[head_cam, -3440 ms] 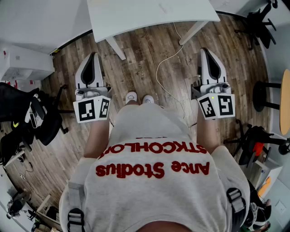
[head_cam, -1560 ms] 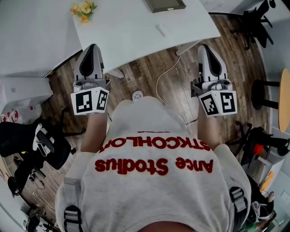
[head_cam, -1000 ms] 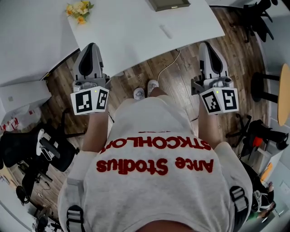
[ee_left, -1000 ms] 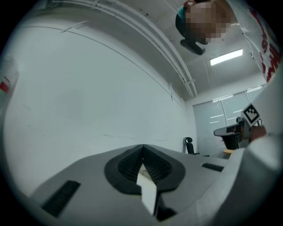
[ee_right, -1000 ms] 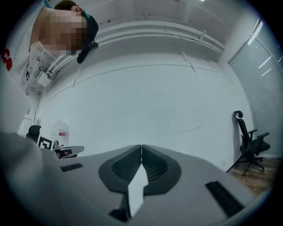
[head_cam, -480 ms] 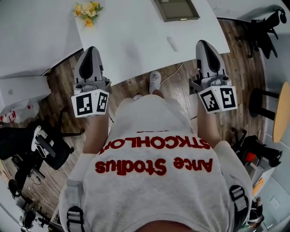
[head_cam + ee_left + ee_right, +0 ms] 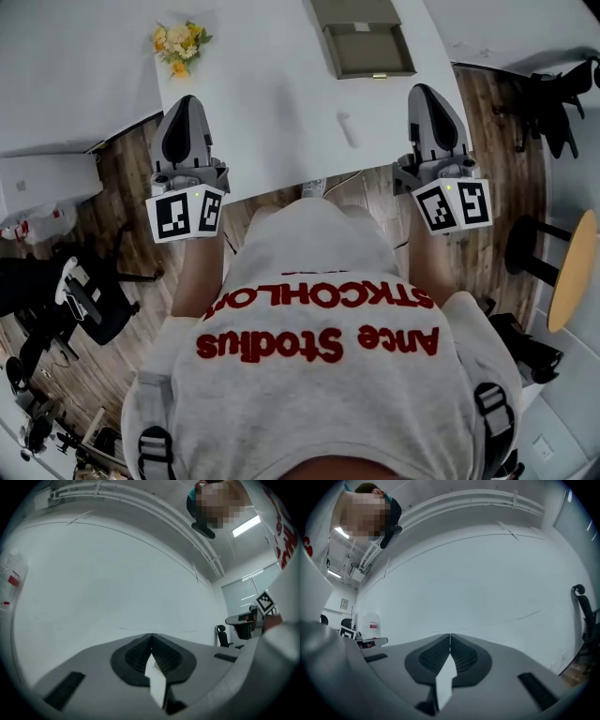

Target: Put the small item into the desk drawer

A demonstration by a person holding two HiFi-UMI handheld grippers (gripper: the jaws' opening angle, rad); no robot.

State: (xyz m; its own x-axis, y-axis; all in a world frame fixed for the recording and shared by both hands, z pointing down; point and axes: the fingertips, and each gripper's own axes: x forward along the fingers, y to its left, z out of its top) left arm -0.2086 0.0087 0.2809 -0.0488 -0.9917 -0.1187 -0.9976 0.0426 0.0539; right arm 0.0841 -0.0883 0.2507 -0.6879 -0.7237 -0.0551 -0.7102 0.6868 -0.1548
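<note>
A white desk (image 7: pixel 272 84) fills the top of the head view. On it lies a small pale stick-shaped item (image 7: pixel 347 129), and further back stands a flat grey-brown box (image 7: pixel 361 47) that looks like a drawer unit. My left gripper (image 7: pixel 186 105) is held over the desk's front left edge, and my right gripper (image 7: pixel 427 92) over its front right edge, right of the small item. In the left gripper view the jaws (image 7: pixel 151 638) are pressed together with nothing between them. The right gripper (image 7: pixel 450 638) shows the same against a white wall.
A bunch of yellow flowers (image 7: pixel 178 39) sits at the desk's back left. A white cabinet (image 7: pixel 47 178) and a black office chair (image 7: pixel 84 300) stand at the left. A stool (image 7: pixel 525 255), a round wooden table (image 7: pixel 574 270) and another black chair (image 7: pixel 562 103) stand at the right.
The person has walked up to the desk, which has slid down the view. Both grippers, over bare floor before, now reach over its front edge. Their jaws have stayed together.
</note>
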